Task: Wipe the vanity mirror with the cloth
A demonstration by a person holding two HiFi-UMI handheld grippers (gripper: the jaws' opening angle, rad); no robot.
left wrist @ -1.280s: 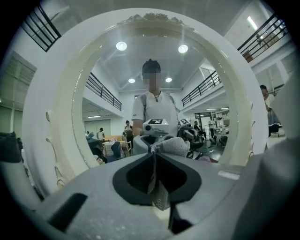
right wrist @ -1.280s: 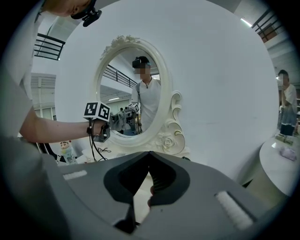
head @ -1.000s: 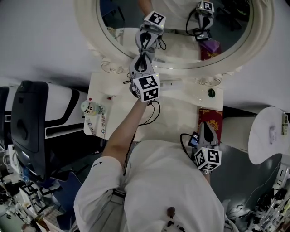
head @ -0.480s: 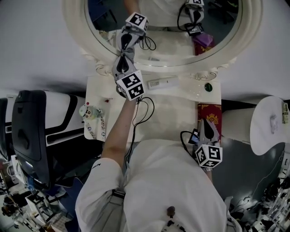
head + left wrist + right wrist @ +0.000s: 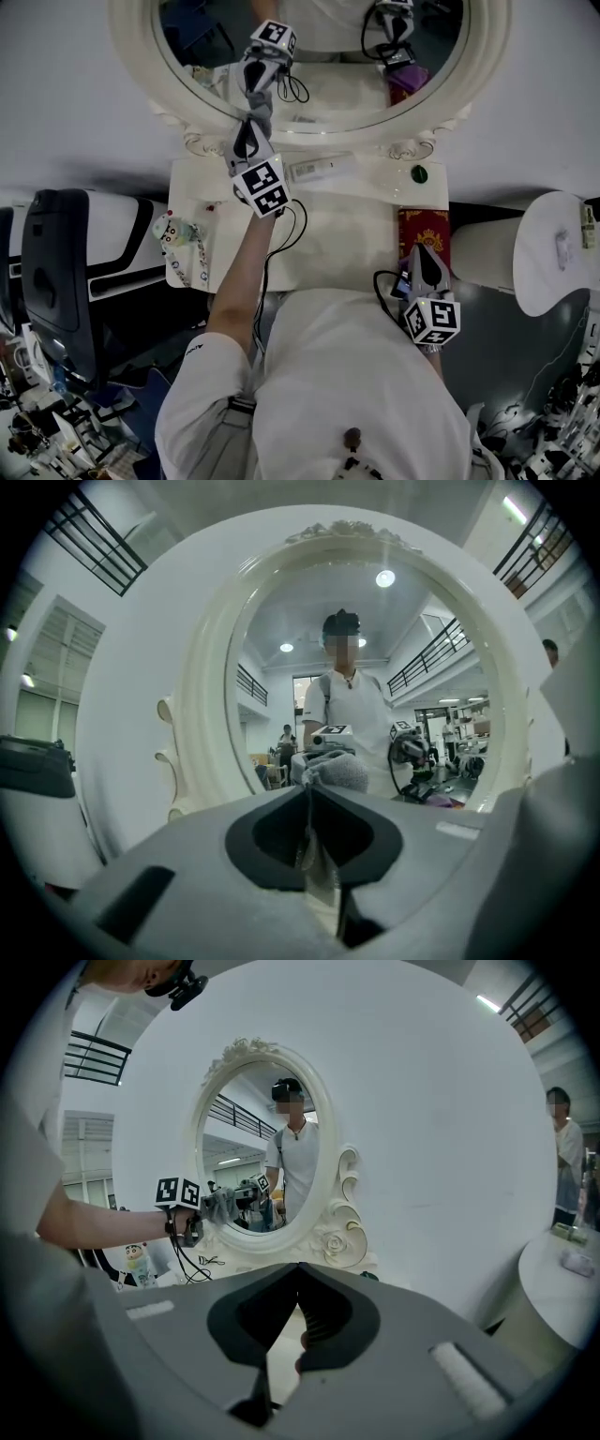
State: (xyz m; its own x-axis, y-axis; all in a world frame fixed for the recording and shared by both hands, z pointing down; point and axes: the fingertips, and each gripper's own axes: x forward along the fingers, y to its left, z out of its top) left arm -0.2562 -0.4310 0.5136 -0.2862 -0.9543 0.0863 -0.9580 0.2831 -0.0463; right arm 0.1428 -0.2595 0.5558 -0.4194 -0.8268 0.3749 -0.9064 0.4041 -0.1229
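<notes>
The oval vanity mirror (image 5: 328, 84) in its white ornate frame (image 5: 141, 84) stands at the back of the white vanity top (image 5: 328, 234). My left gripper (image 5: 249, 131) is shut on a grey cloth (image 5: 260, 105), which is pressed against the lower left of the glass. In the left gripper view the cloth (image 5: 336, 769) bunches just past the left gripper (image 5: 309, 785), with the mirror glass (image 5: 375, 649) right ahead. My right gripper (image 5: 422, 258) hangs back near my body, shut and empty. From the right gripper view the right gripper (image 5: 298, 1267) faces the mirror (image 5: 253, 1129) and the cloth (image 5: 220, 1206).
On the vanity top lie a white remote-like bar (image 5: 321, 169), a small green object (image 5: 419, 173) and a red patterned box (image 5: 422, 232). A cartoon figure (image 5: 178, 232) sits at its left end. A black chair (image 5: 56, 272) stands left, a round white table (image 5: 553, 253) right.
My left gripper has slid the cloth leftward along the lower part of the glass. The head view has drifted with it. The right gripper has stayed put.
</notes>
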